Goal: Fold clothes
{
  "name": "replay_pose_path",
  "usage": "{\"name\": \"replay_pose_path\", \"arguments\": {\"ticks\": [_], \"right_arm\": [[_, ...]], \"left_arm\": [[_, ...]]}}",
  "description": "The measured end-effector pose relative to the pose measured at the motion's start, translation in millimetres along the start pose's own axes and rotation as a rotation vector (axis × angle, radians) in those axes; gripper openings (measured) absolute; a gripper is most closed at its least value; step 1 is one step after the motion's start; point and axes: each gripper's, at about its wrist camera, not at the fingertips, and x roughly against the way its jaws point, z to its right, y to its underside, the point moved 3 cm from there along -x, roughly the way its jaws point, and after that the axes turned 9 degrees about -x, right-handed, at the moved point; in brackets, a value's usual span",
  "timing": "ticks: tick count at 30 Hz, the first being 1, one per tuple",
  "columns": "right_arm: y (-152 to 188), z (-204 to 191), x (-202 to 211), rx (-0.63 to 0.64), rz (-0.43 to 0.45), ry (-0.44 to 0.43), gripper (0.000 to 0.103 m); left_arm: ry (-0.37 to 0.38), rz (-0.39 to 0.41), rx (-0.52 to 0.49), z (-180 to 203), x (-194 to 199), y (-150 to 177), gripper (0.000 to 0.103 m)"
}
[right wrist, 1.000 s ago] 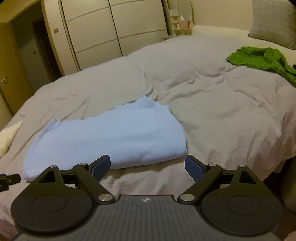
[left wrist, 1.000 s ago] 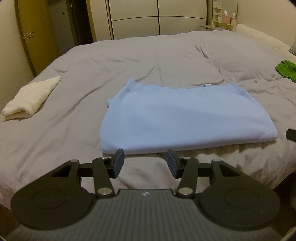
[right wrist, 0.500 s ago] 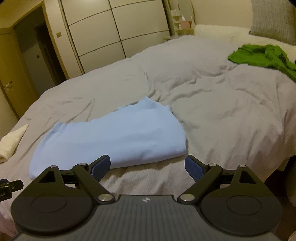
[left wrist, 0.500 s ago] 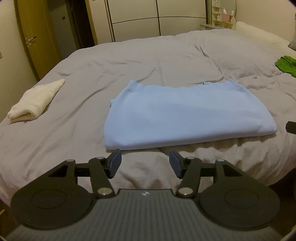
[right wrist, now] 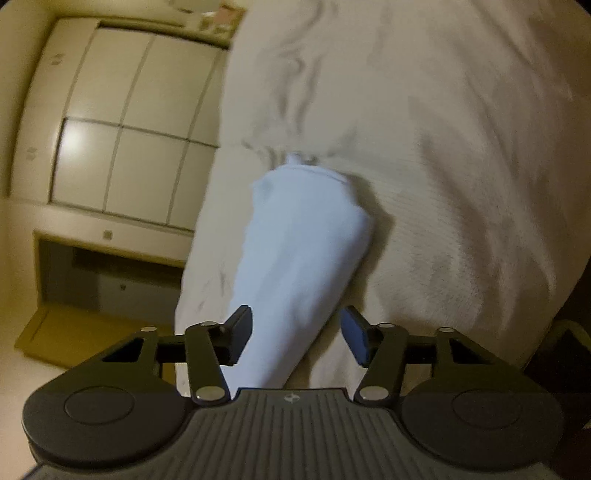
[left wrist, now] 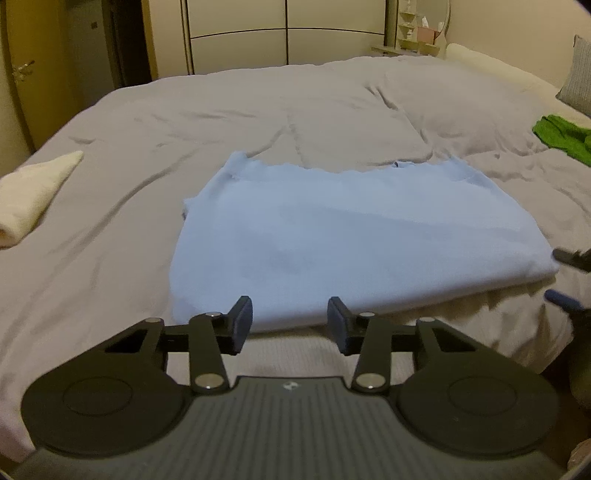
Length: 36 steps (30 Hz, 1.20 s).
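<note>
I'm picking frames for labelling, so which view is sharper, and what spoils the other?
Left wrist view: fairly sharp, dim warm light; the light blue cloth and the open left claw read clearly, with fisheye bending at the edges. Right wrist view: rolled sideways and smeared by motion blur; the bed cover streaks, glare sits on the wardrobe door, though the open right claw stays crisp.

The left wrist view looks level across the bed (left wrist: 110,206) from its near edge, facing the wardrobe doors (left wrist: 284,33) at top. The right wrist view is rolled sideways — close in — sharing the blue garment (left wrist: 351,236) (right wrist: 295,251) — centre frame in both.
</note>
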Motion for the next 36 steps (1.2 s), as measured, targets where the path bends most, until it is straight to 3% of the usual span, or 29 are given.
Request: {"name": "replay_pose_path", "arguments": {"ticks": [8,12,15,18,21,23,27,30,32,34,36], "right_arm": [[-22,17,-36,-0.127,0.057,-0.007,0.047],[-26,7,-45,-0.041,0.073,0.058,0.024],[-19,-14,-48,0.133,0.091,0.164,0.017],[2,-59,-46,0.438,0.155,0.273,0.014],[47,-115,-46,0.848,0.264,0.314,0.013],[89,-145,-49,1.117,0.307,0.291,0.013],[176,-154,-80,1.462,0.171,0.181,0.013],[240,-158,-103,1.709,0.055,0.095,0.013],[264,-138,-120,1.783,-0.067,0.101,0.015],[279,-119,-134,1.825,-0.176,0.136,0.025],[284,-109,-133,1.831,-0.201,0.127,0.041]], "left_arm": [[0.149,0.025,0.054,-13,-37,-10,0.034],[0.186,-0.054,0.051,-12,-71,-6,0.034],[0.180,-0.064,0.013,-9,-79,-7,0.034],[0.202,-0.051,0.045,-21,-71,-10,0.033],[0.229,-0.033,0.112,-42,-61,-8,0.030],[0.262,-0.022,0.178,-60,-54,-2,0.029],[0.323,-0.004,0.309,-90,-42,13,0.029],[0.336,-0.001,0.354,-101,-36,23,0.029],[0.343,-0.002,0.380,-107,-34,29,0.029],[0.347,-0.008,0.401,-111,-33,33,0.029],[0.345,-0.006,0.410,-112,-33,34,0.029]]}}
